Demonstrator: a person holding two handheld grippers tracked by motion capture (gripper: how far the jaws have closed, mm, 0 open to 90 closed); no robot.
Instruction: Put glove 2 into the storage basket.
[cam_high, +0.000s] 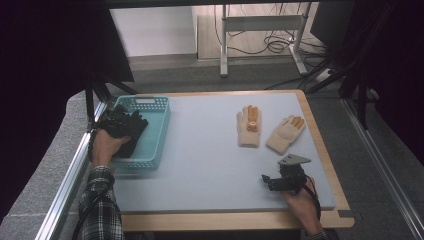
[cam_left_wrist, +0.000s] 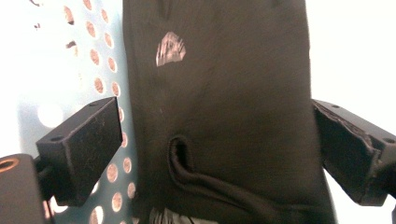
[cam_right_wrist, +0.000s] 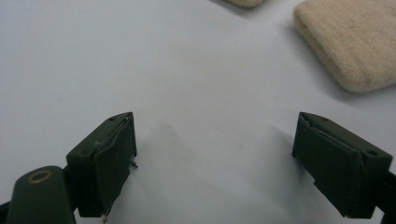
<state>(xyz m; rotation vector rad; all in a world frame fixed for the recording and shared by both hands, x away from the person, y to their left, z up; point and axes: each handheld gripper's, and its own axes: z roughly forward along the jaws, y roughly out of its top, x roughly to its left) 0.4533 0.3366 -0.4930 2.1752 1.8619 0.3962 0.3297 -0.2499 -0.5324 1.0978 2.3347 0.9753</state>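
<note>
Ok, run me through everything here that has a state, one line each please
Left gripper: open, jaws wide on either side of the black glove.
Black glove: lying in the basket, pads not pressing it.
Basket: upright at the table's left edge.
Two cream gloves: flat on the table, untouched.
Right gripper: open, nothing between its jaws.

In the high view, the left gripper (cam_high: 121, 125) merges with the black fabric glove (cam_high: 131, 134) in the perforated turquoise plastic basket (cam_high: 159, 131), so its outline cannot be told. In the left gripper view, that glove (cam_left_wrist: 233, 107) runs past the top and bottom edges. In the right gripper view, a cream knitted glove (cam_right_wrist: 350, 44) is cut off at the right and top edges.
</note>
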